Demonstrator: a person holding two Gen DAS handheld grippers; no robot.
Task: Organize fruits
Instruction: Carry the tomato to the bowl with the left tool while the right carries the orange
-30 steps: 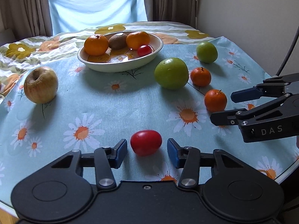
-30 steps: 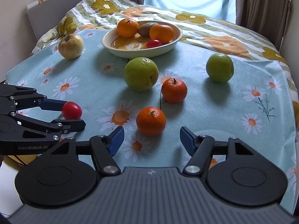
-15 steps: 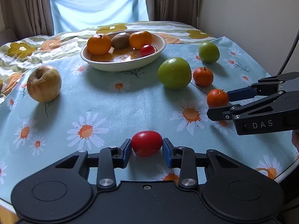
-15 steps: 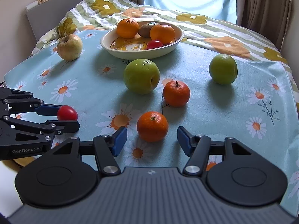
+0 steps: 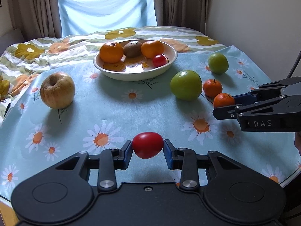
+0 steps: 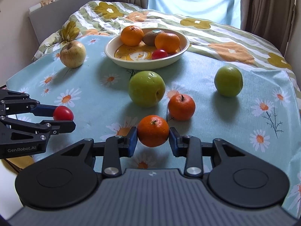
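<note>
My left gripper [image 5: 147,151] is shut on a red tomato [image 5: 147,145] and holds it above the flowered cloth; it also shows in the right wrist view [image 6: 63,113]. My right gripper [image 6: 152,141] is shut on a small orange mandarin [image 6: 153,130], which also shows in the left wrist view [image 5: 223,100]. A cream bowl [image 5: 170,65] at the far middle holds two oranges, a kiwi [image 5: 132,49] and a small tomato [image 5: 159,60].
On the cloth lie a yellow-brown apple [image 5: 57,90] at the left, a big green apple [image 5: 186,85], a second mandarin [image 5: 212,88] and a smaller green apple [image 5: 218,63] at the right. A crumpled flowered blanket [image 5: 37,52] lies behind. The table edge runs near the right.
My left gripper closed on the tomato and lifted it. My right gripper moved forward around the near mandarin and closed on it.
</note>
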